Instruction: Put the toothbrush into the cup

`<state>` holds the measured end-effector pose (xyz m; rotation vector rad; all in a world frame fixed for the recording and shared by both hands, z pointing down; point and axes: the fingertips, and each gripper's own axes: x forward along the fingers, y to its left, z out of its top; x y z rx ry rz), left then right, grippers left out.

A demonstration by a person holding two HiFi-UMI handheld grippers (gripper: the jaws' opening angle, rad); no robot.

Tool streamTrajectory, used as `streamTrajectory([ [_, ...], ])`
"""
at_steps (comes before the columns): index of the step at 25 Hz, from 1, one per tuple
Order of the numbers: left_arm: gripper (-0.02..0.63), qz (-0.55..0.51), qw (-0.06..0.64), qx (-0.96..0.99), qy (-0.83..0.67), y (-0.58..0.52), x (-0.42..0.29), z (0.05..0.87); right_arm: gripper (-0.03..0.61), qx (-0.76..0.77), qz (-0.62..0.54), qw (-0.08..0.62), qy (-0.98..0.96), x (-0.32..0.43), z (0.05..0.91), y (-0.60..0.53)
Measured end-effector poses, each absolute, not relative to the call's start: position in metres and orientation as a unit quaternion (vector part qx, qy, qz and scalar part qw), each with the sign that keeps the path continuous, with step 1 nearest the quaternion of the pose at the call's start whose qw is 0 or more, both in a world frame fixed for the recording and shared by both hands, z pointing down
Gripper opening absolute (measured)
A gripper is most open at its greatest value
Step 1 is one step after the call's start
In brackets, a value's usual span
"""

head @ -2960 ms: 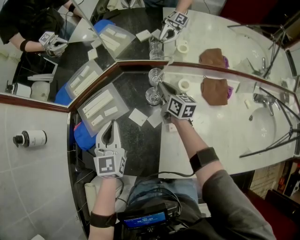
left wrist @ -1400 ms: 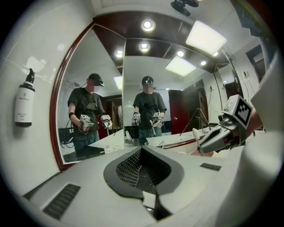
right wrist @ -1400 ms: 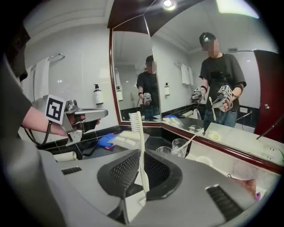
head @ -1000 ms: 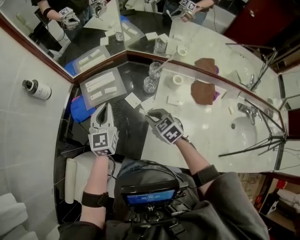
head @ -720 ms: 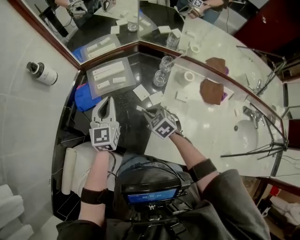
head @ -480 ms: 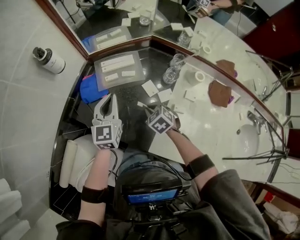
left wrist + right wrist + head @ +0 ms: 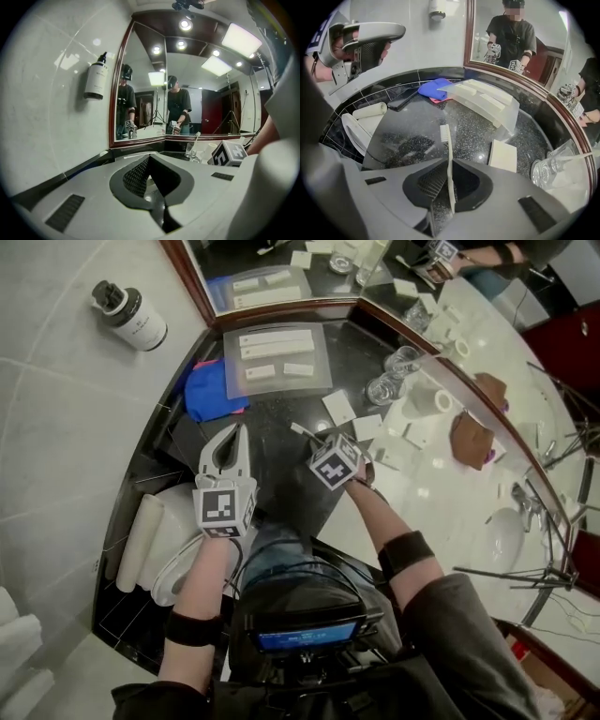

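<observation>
Two tools are over the dark desk (image 7: pixel 277 474), and only one is doing any work. On the left, the left tool (image 7: pixel 236 434) has its jaws pressed together on nothing. It hangs near the desk's front edge, just below a blue cloth (image 7: pixel 211 395). It is well apart from the glassware, so I judge it cannot steady anything that gets knocked.

Next along, the right tool (image 7: pixel 314 437) is clamped on the toothbrush (image 7: pixel 448 164). It pinches the thin handle, with the bristle end poking well out past the jaws and angled down at the desk. That is a narrow grip on a long, slim thing. A bump on the stone or a quick swing could swivel the toothbrush between the pads or slip it out, and this near the edge it might go off the desk.

Further right lie white cards (image 7: pixel 339 407), which the trailing bristles could catch. Beyond them, well apart from the toothbrush, two glass cups (image 7: pixel 382 388) stand just beside each other. One seems to hold a thin stick already, though I cannot be sure. A slanted approach could strike a rim and tip a cup, or land the toothbrush in the wrong one.
</observation>
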<state>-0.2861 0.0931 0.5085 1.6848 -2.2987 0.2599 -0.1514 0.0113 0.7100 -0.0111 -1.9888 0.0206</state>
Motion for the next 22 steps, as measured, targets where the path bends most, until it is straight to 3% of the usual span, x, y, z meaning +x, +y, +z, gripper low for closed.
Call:
streamTrajectory([
  [9, 0.002, 0.089, 0.153, 0.561, -0.809, 0.11, -0.31, 0.526, 0.062, -0.014, -0.005, 0.548, -0.836, -0.159, 0.727, 0.011],
  [13, 0.002, 0.088, 0.155, 0.557, -0.811, 0.113, -0.309, 0.526, 0.107, -0.014, -0.005, 0.546, -0.837, -0.158, 0.727, 0.012],
  [22, 0.002, 0.092, 0.145, 0.566, -0.806, 0.104, -0.294, 0.511, 0.106, 0.008, 0.007, 0.496, -0.868, -0.159, 0.685, 0.006],
])
